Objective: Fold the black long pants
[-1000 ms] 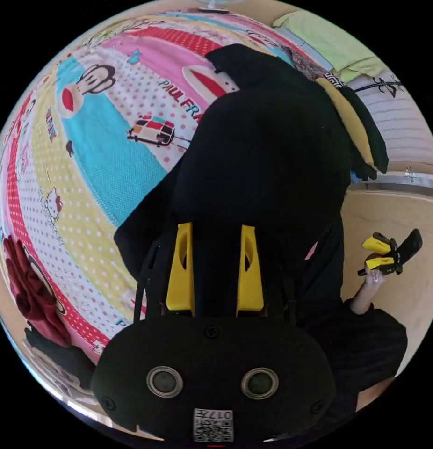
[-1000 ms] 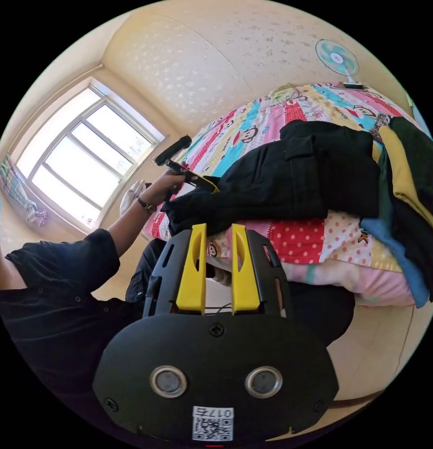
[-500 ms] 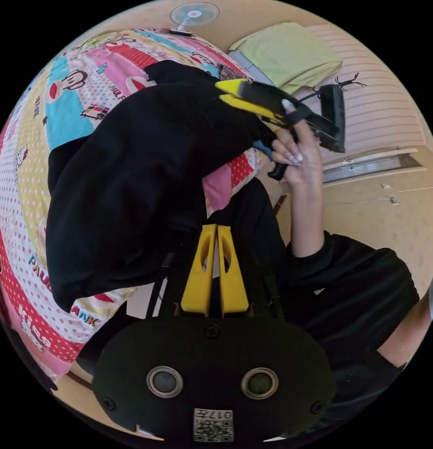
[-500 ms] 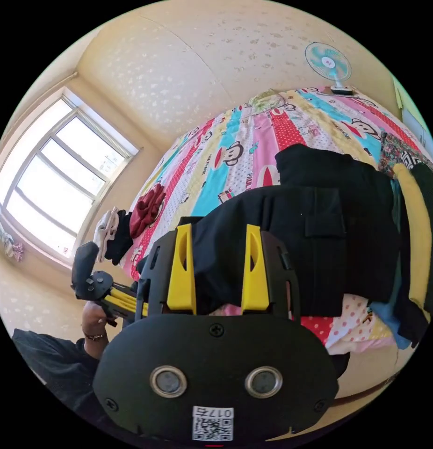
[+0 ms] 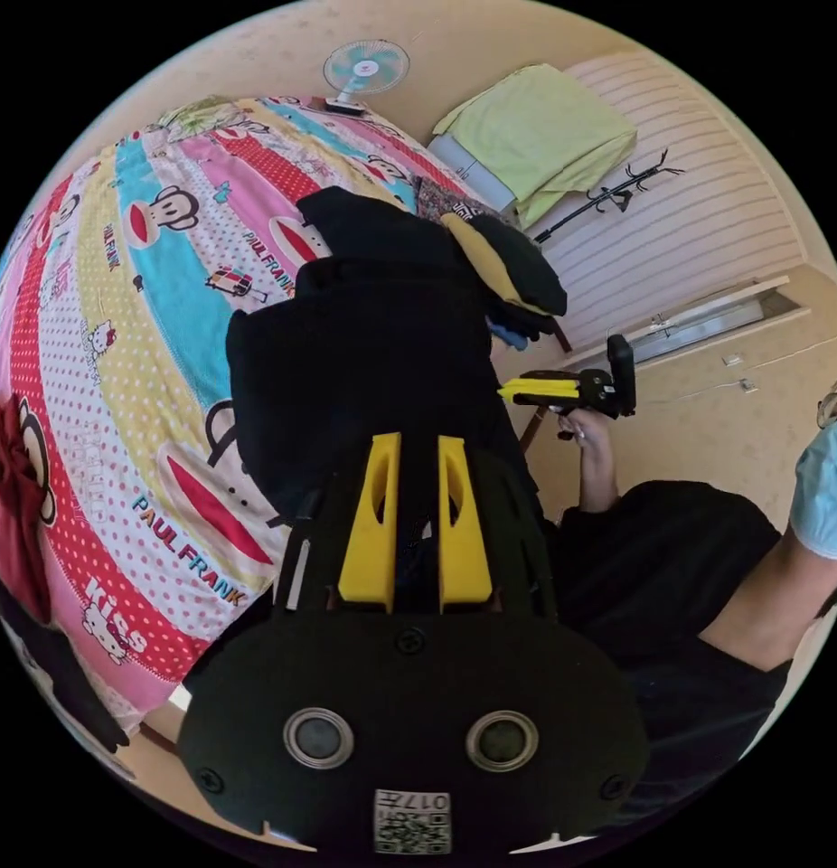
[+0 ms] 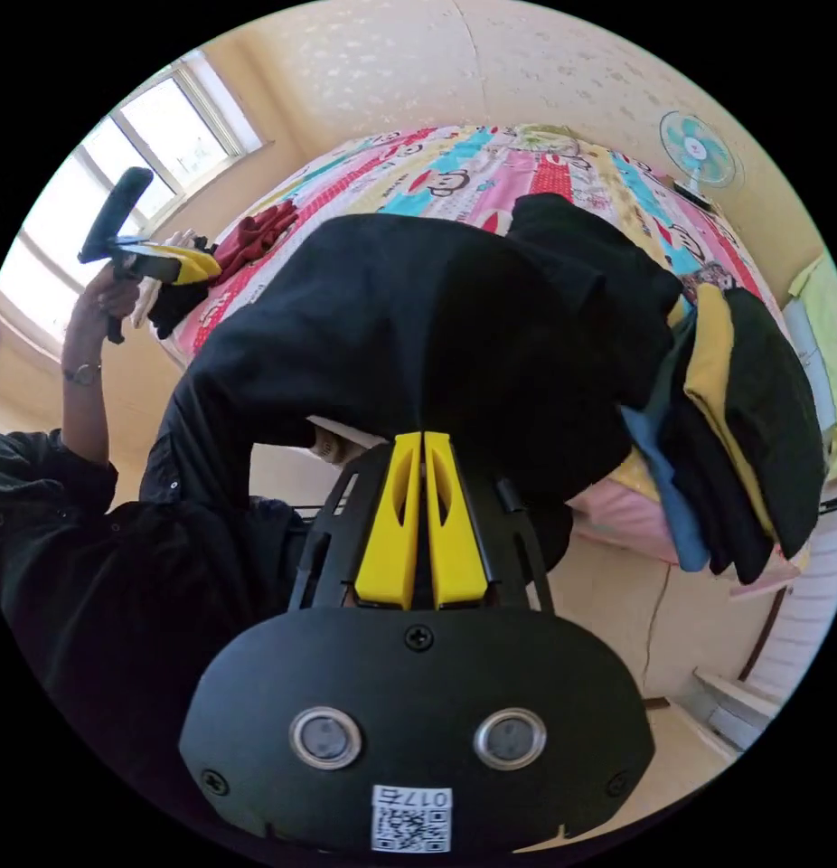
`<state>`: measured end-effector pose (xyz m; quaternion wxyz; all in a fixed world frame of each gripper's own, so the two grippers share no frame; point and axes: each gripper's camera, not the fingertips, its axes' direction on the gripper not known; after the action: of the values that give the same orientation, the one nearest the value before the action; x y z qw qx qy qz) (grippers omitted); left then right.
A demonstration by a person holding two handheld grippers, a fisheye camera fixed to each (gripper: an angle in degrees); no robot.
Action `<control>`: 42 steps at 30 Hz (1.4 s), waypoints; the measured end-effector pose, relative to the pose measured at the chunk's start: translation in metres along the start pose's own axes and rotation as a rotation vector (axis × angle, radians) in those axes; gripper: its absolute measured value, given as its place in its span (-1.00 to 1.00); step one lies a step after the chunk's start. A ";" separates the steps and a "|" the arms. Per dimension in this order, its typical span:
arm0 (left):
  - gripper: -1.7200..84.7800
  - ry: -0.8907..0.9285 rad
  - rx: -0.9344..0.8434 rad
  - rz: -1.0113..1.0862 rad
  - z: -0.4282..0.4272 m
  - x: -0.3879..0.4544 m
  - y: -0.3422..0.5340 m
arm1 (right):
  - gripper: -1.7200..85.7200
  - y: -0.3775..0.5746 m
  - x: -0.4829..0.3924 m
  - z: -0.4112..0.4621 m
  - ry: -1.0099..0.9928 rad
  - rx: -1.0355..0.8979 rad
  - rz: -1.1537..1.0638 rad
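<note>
The black long pants (image 5: 364,353) lie in a thick, doubled-over bundle at the near edge of the bed (image 5: 156,298), in the middle of both views. In the right gripper view their lower edge spills past the mattress toward the person. That puts the cloth within easy reach of both arms, probably so the next fold can be made without leaning over the cartoon-print sheet. The left hand-held gripper (image 5: 418,440) has its yellow jaws parted by a clear gap with nothing between them. In the right gripper view it is raised at the upper left of the frame, well apart from the pants, so it looks free to come down for a fresh hold. The right hand-held gripper (image 6: 423,436) has its jaws pressed flat together, with their tips right at the hanging edge of the pants. Whether a pinch of cloth sits between them I cannot tell, since black fabric hides the tips. From the left gripper view it sits just beside the bundle, at the right of the frame. The only gathering place here is a pile of folded garments (image 6: 735,407), dark pieces with a yellow one and a blue one among them. It sits at the bed's corner just beyond the pants and overhangs the edge, and it is likely where the finished bundle belongs. A dark red garment (image 5: 12,488) lies loose at the far left of the bed.
</note>
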<state>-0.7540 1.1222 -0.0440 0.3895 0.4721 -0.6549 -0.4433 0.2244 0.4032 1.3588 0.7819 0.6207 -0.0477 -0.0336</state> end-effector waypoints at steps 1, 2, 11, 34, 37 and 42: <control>-0.78 -0.001 -0.008 0.027 0.008 0.006 -0.015 | -0.95 0.016 0.012 0.001 0.040 -0.017 0.064; -0.77 0.001 -0.017 0.042 0.013 0.009 -0.023 | -0.95 0.023 0.019 0.002 0.048 -0.030 0.096; -0.71 -0.018 -0.191 0.287 0.131 0.071 -0.160 | -0.95 0.097 0.087 0.004 -0.034 -0.222 0.279; -0.61 -0.589 -0.217 0.424 0.355 0.178 -0.172 | -0.48 0.071 0.352 -0.043 -0.154 0.154 0.982; -0.62 -0.643 -0.205 0.416 0.346 0.186 -0.165 | -0.53 0.047 0.327 -0.038 0.050 -0.039 0.859; -0.60 -0.487 -0.323 0.338 0.337 0.172 -0.176 | -0.61 0.092 0.304 -0.049 0.005 -0.069 0.829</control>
<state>-1.0623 0.9998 -0.2979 0.3594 0.1694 -0.7190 -0.5702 0.5310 0.4373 1.4476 0.7497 0.5225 -0.2904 0.2838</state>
